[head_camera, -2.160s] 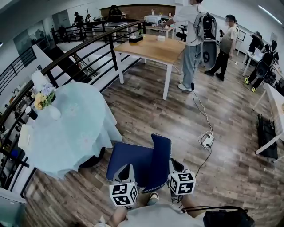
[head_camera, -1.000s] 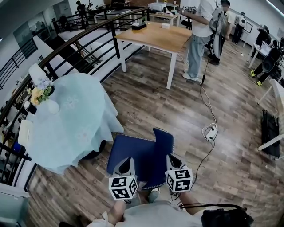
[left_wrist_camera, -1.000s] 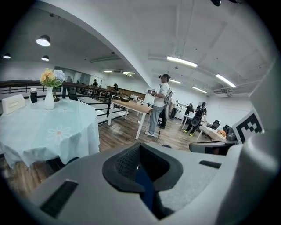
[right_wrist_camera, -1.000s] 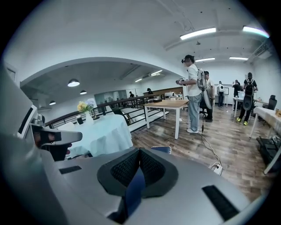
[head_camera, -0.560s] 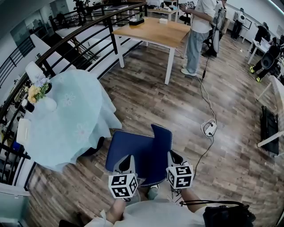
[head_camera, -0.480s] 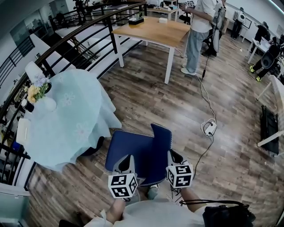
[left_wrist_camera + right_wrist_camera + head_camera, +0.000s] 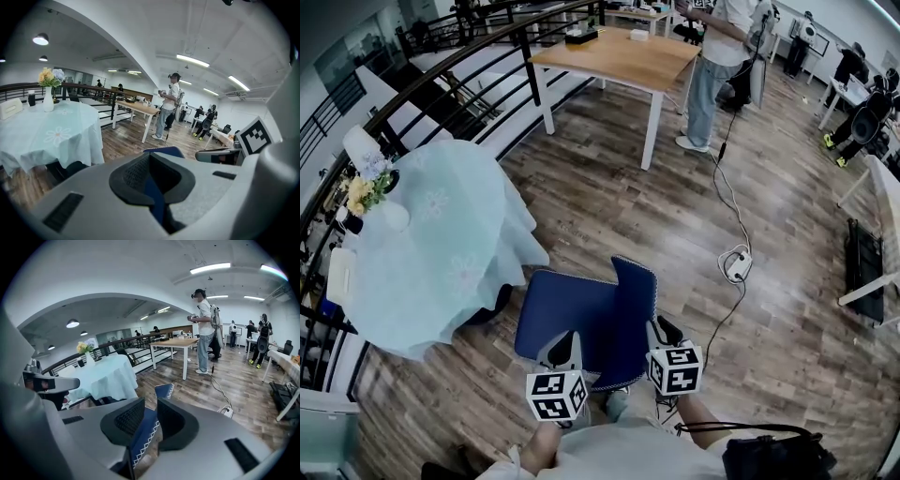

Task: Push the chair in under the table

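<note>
Gripping entry, left gripper (image 7: 151,165): jaws clenched on the top edge of the blue chair (image 7: 581,319); a thin strip of blue upholstery runs between the pads.

Right gripper (image 7: 150,412): jaws have just been opening and now stand released. The chair-back edge with its white zigzag stitching lies between them, nearer the left pad, and wood floor shows in the gap beside the right pad.

Chair: backrest at the jaws of both grippers, seat stretching ahead of them. Seat front is close to the hanging cloth of the round table (image 7: 441,272); the seat is not yet under it.

Round table: ahead of both pairs of jaws and to their left, draped in pale blue cloth.

Vase of flowers (image 7: 373,192): on the far side of that table, well beyond the jaws.

Wooden table (image 7: 619,58): far ahead of the jaws, white legs.

Standing person (image 7: 717,56): beside the wooden table, far ahead and right of the jaws.

Power strip (image 7: 736,265): on the floor ahead and right of the right jaws, with its cable trailing.

Black railing (image 7: 441,80): beyond the round table.
</note>
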{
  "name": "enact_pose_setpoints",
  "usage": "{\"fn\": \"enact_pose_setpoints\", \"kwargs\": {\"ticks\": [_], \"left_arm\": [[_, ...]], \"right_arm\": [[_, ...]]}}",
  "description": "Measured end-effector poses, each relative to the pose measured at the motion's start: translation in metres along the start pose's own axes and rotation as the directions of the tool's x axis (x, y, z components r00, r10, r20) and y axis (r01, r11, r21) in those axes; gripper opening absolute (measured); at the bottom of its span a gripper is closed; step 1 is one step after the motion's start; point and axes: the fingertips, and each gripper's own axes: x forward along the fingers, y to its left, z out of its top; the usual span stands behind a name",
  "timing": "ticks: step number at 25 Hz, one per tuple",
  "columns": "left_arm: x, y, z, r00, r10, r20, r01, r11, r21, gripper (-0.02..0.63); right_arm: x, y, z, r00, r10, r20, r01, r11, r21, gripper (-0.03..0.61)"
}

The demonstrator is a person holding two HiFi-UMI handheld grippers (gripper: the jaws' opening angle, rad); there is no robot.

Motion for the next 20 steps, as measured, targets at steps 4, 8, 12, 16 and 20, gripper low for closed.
{"fn": "enact_pose_setpoints", "kwargs": {"ticks": [4,8,12,16,20], "left_arm": [[0.001,0.001,-0.009,1.000,0.002,-0.015,-0.003,1.000,-0.012,0.005],[0.002,0.005,-0.019,0.999,0.016,-0.039,-0.017,1.000,-0.023,0.005],[0.002,0.010,-0.027,0.998,0.033,-0.057,-0.035,0.999,-0.031,0.005],[0.002,0.014,-0.035,0.996,0.046,-0.075,-0.049,0.998,-0.040,0.005],[0.002,0.014,-0.040,0.995,0.050,-0.087,-0.054,0.998,-0.045,0.005]], "right_arm": [[0.003,-0.007,-0.013,0.999,-0.014,-0.031,0.015,1.000,0.006,0.087],[0.008,-0.012,-0.030,0.998,-0.019,-0.066,0.020,1.000,0.022,0.107],[0.013,-0.014,-0.044,0.995,-0.016,-0.099,0.020,0.999,0.038,0.109],[0.016,-0.015,-0.047,0.996,-0.009,-0.089,0.014,0.999,0.051,0.109],[0.015,-0.014,-0.047,0.996,0.011,-0.092,-0.004,0.997,0.078,0.109]]}}
